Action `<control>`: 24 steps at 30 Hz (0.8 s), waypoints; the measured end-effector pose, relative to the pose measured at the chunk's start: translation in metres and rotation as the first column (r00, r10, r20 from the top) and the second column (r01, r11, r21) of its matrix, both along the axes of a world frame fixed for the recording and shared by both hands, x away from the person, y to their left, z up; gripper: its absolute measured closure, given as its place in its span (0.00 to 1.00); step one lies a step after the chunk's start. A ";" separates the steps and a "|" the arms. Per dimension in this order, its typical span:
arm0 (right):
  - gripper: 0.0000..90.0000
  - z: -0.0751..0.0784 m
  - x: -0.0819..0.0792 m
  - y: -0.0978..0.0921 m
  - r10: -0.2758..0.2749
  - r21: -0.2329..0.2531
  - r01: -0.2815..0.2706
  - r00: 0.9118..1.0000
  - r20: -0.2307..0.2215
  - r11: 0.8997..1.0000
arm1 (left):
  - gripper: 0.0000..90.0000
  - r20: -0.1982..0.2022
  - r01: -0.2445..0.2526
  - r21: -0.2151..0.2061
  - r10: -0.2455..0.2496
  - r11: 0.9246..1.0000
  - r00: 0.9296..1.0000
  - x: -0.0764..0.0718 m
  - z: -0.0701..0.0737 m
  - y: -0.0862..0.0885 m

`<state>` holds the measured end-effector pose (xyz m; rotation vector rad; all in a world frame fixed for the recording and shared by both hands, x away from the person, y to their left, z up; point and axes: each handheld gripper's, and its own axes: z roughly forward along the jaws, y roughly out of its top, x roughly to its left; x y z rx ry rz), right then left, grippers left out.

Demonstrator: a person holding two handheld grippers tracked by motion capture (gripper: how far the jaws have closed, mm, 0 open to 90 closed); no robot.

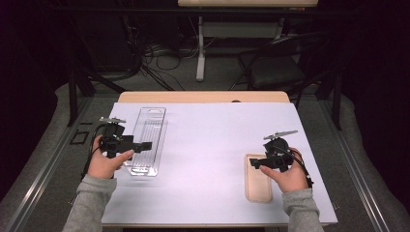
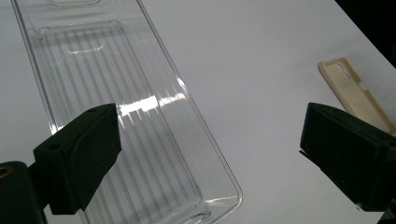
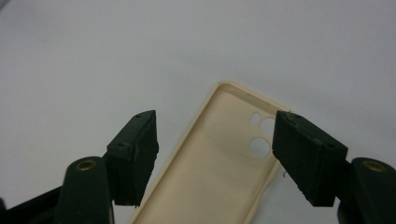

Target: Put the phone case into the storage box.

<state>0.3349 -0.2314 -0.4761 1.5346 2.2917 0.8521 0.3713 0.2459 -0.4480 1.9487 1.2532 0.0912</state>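
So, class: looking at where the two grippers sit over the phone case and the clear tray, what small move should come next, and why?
Probably lower the right gripper and close it across the beige phone case. Its jaws stand open to either side of the case's camera-hole end without gripping it. The left gripper hangs open over the clear plastic tray, which looks empty.

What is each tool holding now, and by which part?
Nothing is held. The left tool is open above the clear tray; the right tool is open over the beige phone case.

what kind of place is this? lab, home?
Probably a lab or data-collection workspace: a white-covered table in a dark room, loose cables on the floor behind it, and a person holding a left gripper and right gripper.
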 end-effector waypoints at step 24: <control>0.51 -0.014 -0.003 0.004 -0.035 -0.030 0.032 0.993 -0.116 0.999 | 0.09 -0.001 0.023 -0.001 -0.023 1.000 1.000 -0.005 -0.001 -0.003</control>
